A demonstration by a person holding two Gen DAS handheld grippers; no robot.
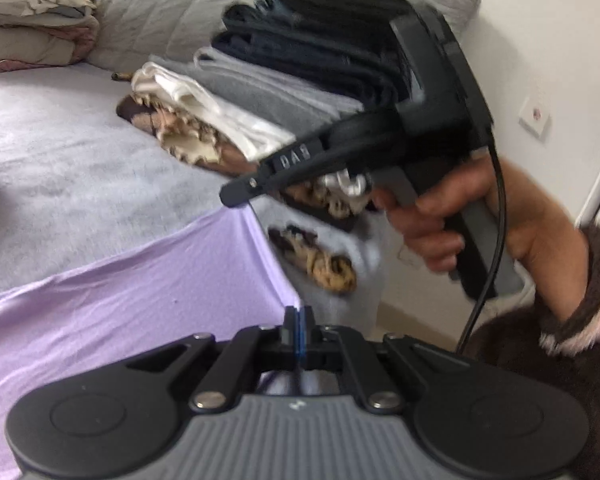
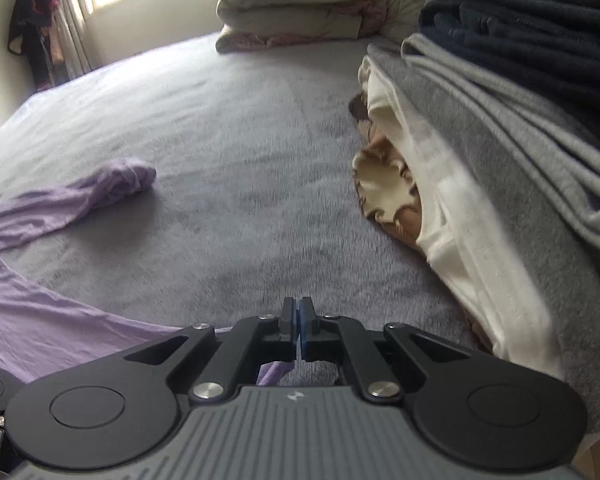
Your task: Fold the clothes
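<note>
lilac shirt (image 2: 40, 320) lies on the grey bed (image 2: 240, 160); left gripper (image 1: 299, 322) and right gripper (image 2: 299, 320) each pinch its edge, folded stack (image 2: 500, 120) at two o'clock.

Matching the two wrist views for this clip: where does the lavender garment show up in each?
Left wrist: the lavender garment fills the lower left, its corner rising to the shut left gripper.
Right wrist: the garment lies along the left edge, one sleeve reaching toward the middle, a strip under the shut right gripper.
Shared landmark: the stack of folded clothes on the bed.
</note>
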